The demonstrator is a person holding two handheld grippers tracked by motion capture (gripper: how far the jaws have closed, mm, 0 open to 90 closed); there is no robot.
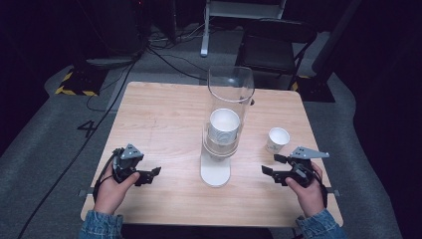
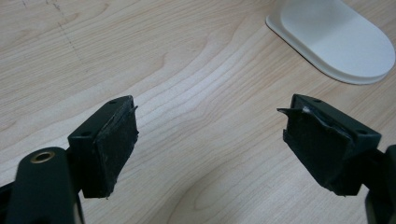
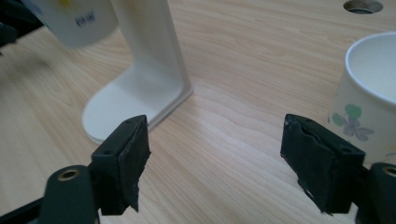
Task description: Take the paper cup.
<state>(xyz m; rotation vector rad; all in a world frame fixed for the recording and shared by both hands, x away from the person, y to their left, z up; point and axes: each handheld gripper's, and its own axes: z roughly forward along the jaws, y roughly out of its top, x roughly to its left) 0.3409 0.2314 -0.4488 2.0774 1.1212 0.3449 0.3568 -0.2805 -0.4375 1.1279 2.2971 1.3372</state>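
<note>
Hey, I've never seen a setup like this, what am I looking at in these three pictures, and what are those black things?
A person sits at a wooden table holding a hand-held tool in each hand. Each tool ends in a gripper with two black jaws. The high view looks down from above: the left gripper is at the left, the right gripper at the right. The other two pictures come from cameras riding on each gripper, looking along its jaws. On the table stands a clear cup dispenser on a white base, with paper cups stacked inside. One loose paper cup stands near the right gripper. Both grippers are open and hold nothing.
</note>
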